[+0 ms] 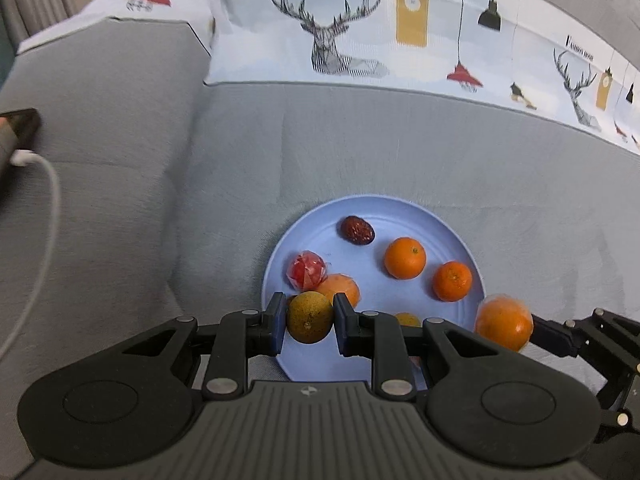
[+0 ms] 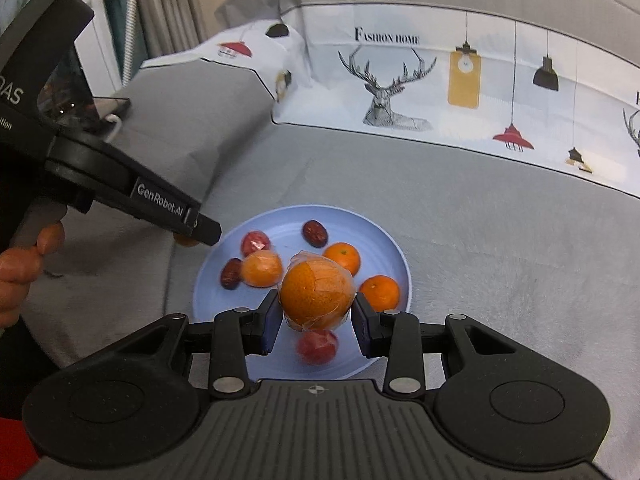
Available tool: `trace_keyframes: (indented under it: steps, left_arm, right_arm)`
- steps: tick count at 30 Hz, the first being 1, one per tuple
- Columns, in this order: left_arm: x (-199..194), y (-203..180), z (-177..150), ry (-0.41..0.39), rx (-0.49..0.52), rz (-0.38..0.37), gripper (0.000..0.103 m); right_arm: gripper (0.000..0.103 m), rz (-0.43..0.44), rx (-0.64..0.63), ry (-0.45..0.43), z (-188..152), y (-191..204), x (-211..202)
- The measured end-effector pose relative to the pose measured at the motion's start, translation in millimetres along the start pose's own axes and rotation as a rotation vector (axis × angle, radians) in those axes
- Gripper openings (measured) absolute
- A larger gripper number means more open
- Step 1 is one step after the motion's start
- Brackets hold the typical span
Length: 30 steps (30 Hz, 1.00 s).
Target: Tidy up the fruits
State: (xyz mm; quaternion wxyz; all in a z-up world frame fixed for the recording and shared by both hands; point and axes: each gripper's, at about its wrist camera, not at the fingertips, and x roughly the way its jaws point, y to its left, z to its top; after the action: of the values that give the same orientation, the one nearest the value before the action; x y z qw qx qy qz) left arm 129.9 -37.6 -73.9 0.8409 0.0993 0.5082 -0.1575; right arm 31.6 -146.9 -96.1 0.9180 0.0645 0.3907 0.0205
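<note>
A grey sofa (image 2: 460,216) with a printed cover (image 1: 360,40) fills the background; a blue plate (image 2: 392,248) lies on it. A greenish citrus (image 1: 309,317) is clamped in the left tongs (image 1: 308,322); a film-wrapped orange (image 2: 317,294) is clamped in the right tongs (image 2: 316,316), both over the plate. The placing step seems to be in hand; next, each fruit wants lowering into a free gap before release. On the plate are counted three oranges, two dates, two red wrapped fruits.

A round greenish-yellow citrus fruit (image 1: 309,317) is held above the near rim of a pale blue round plate (image 1: 400,216). A plastic-wrapped orange (image 2: 317,295) is held over the plate, where mandarins, dark red dates and wrapped red fruits lie scattered.
</note>
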Motion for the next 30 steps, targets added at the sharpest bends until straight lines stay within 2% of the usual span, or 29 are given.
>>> trace_keyframes:
  steps: [11, 12, 13, 14, 15, 17, 19, 21, 26, 30]
  left_arm:
    - [36.0, -6.2, 6.2, 0.045, 0.035, 0.022, 0.027]
    - [36.9, -6.0, 6.3, 0.047, 0.035, 0.016, 0.032]
    - [37.7, -5.8, 6.8, 0.052, 0.035, 0.008, 0.059]
    - [37.4, -5.4, 7.3, 0.055, 0.031, 0.006, 0.076]
    - [35.0, -5.2, 7.0, 0.044, 0.023, 0.015, 0.102]
    - [25.6, -6.2, 4.2, -0.002, 0.021, 0.026, 0.102]
    - [18.7, -8.8, 2.4, 0.010, 0.050, 0.024, 0.102]
    - [10.6, -9.2, -2.3, 0.018, 0.053, 0.035, 0.102]
    - [-16.4, -9.2, -18.2, 0.036, 0.019, 0.038, 0.102]
    - [-43.2, -7.9, -38.1, 0.026, 0.002, 0.054, 0.103]
  right_arm:
    - [0.039, -0.003, -0.002, 0.045, 4.2, -6.2, 37.5]
    - [0.040, 0.002, -0.001, 0.050, 5.2, -6.7, 40.4]
    - [0.040, 0.014, -0.002, 0.062, 6.1, -7.3, 43.2]
    - [0.042, 0.025, -0.003, 0.082, 7.0, -7.6, 46.4]
    - [0.055, 0.024, -0.001, 0.095, 7.4, -7.6, 48.0]
    - [0.074, 0.004, 0.001, 0.089, 8.0, -7.1, 44.2]
    - [0.081, 0.007, -0.008, 0.080, 8.6, -5.7, 34.4]
    - [0.093, -0.017, -0.007, 0.073, 7.2, -4.1, 21.4]
    - [0.100, -0.045, 0.045, 0.078, 1.0, -0.9, -11.6]
    - [0.102, -0.076, 0.106, 0.040, -8.8, 5.4, -40.1]
